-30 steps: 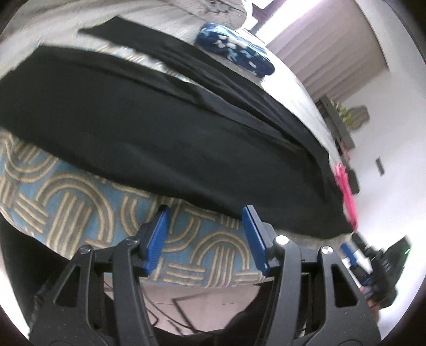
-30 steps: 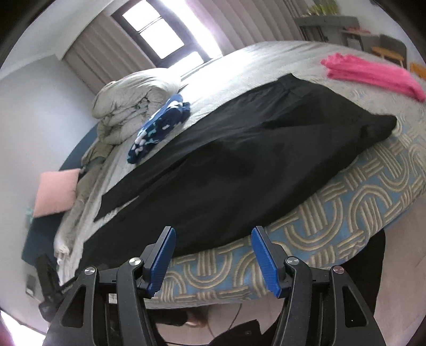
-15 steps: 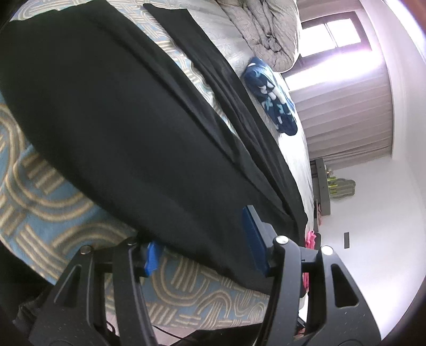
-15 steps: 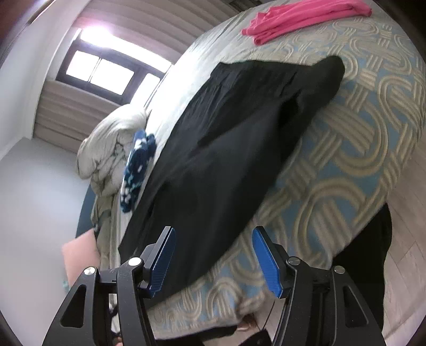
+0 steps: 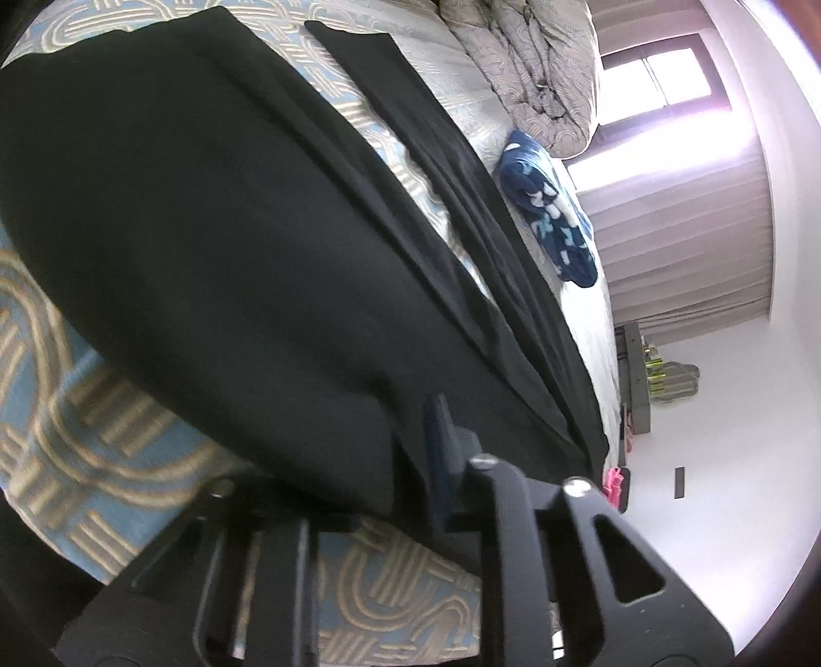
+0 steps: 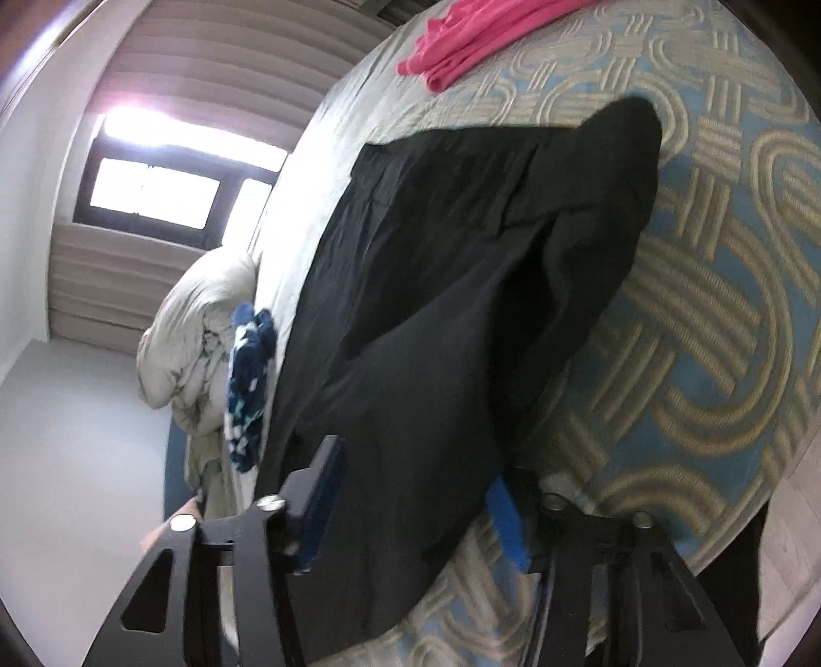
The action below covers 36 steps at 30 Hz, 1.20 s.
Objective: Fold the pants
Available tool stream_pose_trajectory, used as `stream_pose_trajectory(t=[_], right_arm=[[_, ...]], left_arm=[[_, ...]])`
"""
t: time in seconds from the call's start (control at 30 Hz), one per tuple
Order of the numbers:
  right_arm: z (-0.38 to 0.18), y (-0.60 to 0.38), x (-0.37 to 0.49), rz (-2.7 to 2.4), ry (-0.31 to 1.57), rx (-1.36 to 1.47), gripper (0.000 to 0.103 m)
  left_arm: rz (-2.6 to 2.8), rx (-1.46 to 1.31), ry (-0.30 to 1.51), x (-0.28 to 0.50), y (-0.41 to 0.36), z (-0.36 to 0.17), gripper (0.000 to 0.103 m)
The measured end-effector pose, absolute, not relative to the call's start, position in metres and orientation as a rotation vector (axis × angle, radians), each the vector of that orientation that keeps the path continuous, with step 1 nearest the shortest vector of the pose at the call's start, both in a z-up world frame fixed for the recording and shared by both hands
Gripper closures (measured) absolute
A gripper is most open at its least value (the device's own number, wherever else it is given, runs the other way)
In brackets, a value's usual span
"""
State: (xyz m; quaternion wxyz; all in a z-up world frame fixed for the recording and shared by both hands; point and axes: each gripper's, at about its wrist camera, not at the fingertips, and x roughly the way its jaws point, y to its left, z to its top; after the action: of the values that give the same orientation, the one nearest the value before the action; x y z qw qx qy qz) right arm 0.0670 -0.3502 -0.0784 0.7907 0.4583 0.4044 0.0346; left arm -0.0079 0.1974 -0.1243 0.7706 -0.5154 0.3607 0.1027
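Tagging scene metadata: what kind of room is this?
Most likely a bedroom. Black pants lie spread on a bed with a patterned bedspread, a bunched duvet sits at the far end, and a curtained window is behind.

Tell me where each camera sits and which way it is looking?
Left wrist: on the left gripper, looking down along the pants toward the window; its own fingers show, pinching cloth.
Right wrist: on the right gripper, looking over the pants to a pink garment; its fingers straddle cloth.
Both share: pants, bed, blue patterned cloth, duvet, window.
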Motion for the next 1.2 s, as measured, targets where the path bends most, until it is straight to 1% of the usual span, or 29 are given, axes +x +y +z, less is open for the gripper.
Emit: stream_pose_trajectory(t=[0.03, 0.07, 0.17, 0.33, 0.57, 0.93, 1.2], right_arm=[[-0.08, -0.353, 0.067, 0.063, 0.868, 0.987, 0.071], [-0.081, -0.354, 0.067, 0.053, 0.872, 0.98, 0.082], [-0.084, -0.357, 0.063, 0.049, 0.865, 0.985, 0.092], [-0.07, -0.351, 0.061, 0.058, 0.813, 0.953, 0.094], [-0.045, -0.342, 0.08, 0.1, 0.773, 0.931, 0.094], [-0.009, -0.328, 0.136, 0.158, 0.709, 0.91, 0.094], [0.004, -0.312, 0.206, 0.195, 0.726, 0.863, 0.094]], left_arm=[[0.224, -1.11, 0.786, -0.008, 0.198, -0.125, 0.094], [0.221, -1.11, 0.783, -0.008, 0.199, -0.126, 0.094], [0.212, -1.112, 0.771, -0.006, 0.2, -0.126, 0.095], [0.198, -1.118, 0.745, -0.003, 0.204, -0.121, 0.095], [0.174, -1.09, 0.681, 0.02, 0.215, -0.094, 0.095], [0.161, -0.948, 0.654, 0.106, 0.234, -0.053, 0.095], [0.163, -0.834, 0.709, 0.172, 0.247, -0.037, 0.095]])
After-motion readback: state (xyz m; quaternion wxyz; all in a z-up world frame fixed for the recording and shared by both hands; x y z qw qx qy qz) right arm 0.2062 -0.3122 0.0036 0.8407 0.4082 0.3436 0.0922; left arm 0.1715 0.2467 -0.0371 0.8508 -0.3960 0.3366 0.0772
